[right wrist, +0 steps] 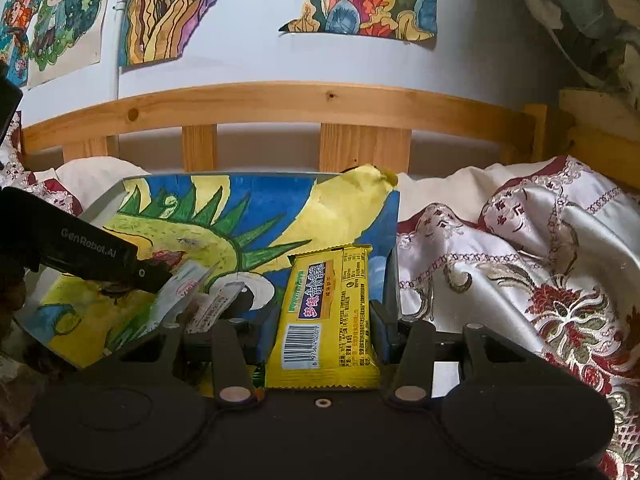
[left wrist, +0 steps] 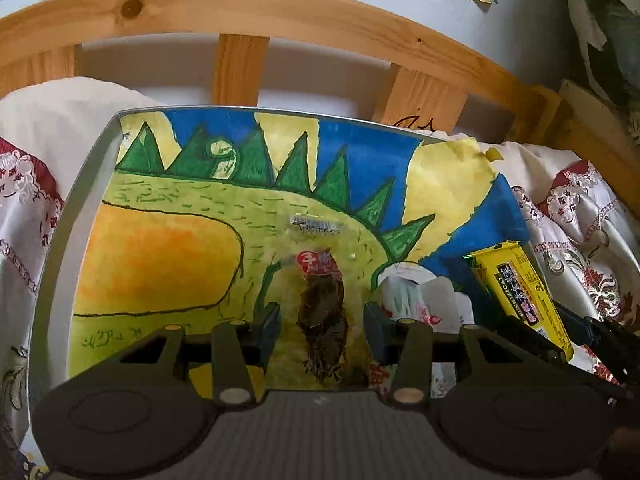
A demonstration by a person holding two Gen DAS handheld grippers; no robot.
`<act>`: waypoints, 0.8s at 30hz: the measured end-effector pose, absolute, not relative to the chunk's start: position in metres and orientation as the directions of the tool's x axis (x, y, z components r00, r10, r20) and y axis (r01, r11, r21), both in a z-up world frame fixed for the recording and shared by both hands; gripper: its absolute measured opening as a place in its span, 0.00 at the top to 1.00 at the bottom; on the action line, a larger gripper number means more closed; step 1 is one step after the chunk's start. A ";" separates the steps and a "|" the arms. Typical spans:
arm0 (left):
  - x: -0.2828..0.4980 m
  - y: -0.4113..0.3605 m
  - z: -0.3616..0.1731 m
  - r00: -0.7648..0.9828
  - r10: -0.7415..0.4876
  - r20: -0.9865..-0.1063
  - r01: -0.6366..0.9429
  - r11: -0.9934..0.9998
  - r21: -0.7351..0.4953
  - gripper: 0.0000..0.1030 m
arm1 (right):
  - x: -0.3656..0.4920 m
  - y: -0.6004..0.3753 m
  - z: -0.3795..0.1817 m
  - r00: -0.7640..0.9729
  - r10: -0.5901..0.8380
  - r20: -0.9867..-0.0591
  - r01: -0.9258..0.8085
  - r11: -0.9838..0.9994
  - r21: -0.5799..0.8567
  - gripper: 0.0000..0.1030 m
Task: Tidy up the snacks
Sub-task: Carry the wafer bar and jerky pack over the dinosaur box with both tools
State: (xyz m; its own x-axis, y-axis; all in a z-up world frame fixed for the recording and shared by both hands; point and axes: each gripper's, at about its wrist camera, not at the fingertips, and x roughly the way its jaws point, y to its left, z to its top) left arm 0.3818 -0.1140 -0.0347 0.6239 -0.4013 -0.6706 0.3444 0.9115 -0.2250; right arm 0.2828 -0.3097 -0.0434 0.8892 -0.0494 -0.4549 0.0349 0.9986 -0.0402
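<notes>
A grey tray (left wrist: 52, 240) lined with a dinosaur painting lies on the bed. My left gripper (left wrist: 322, 322) holds a clear packet of dark dried snack with a red label (left wrist: 322, 312) between its jaws, low over the painting. My right gripper (right wrist: 326, 324) is shut on a yellow snack bar (right wrist: 326, 312), barcode side up, at the tray's right edge; the bar also shows in the left wrist view (left wrist: 524, 292). White snack packets (left wrist: 416, 300) lie between the two grippers; they also show in the right wrist view (right wrist: 192, 296).
A wooden bed rail (right wrist: 280, 104) runs behind the tray. A red and cream patterned quilt (right wrist: 520, 248) lies to the right and a cream pillow (left wrist: 60, 112) at the back left. Drawings hang on the wall (right wrist: 360, 0).
</notes>
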 end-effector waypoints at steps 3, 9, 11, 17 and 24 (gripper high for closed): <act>0.382 -0.115 -0.036 0.621 -0.399 -0.675 0.343 0.912 -0.224 0.52 | 0.284 -0.309 -0.046 0.884 -0.051 -0.464 0.035 0.998 -0.044 0.53; 0.380 -0.118 -0.037 0.625 -0.389 -0.677 0.345 0.915 -0.207 0.52 | 0.286 -0.308 -0.049 0.877 -0.055 -0.477 0.037 0.998 -0.048 0.52; 0.379 -0.119 -0.037 0.627 -0.384 -0.678 0.340 0.918 -0.205 0.52 | 0.287 -0.308 -0.050 0.876 -0.054 -0.480 0.036 0.998 -0.047 0.51; 0.374 -0.120 -0.037 0.642 -0.354 -0.680 0.301 0.932 -0.201 0.45 | 0.286 -0.308 -0.049 0.874 -0.051 -0.484 0.035 0.998 -0.042 0.48; 0.364 -0.114 -0.027 0.669 -0.336 -0.663 0.275 0.941 -0.200 0.22 | 0.281 -0.308 -0.040 0.888 -0.037 -0.458 0.028 0.999 -0.026 0.31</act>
State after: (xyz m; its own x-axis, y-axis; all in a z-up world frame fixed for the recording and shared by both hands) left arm 0.3637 -0.1144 -0.0266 0.6690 -0.3362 -0.6628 0.2749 0.9405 -0.1996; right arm 0.2805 -0.3081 -0.0400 0.8879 -0.0370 -0.4585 0.0282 0.9993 -0.0259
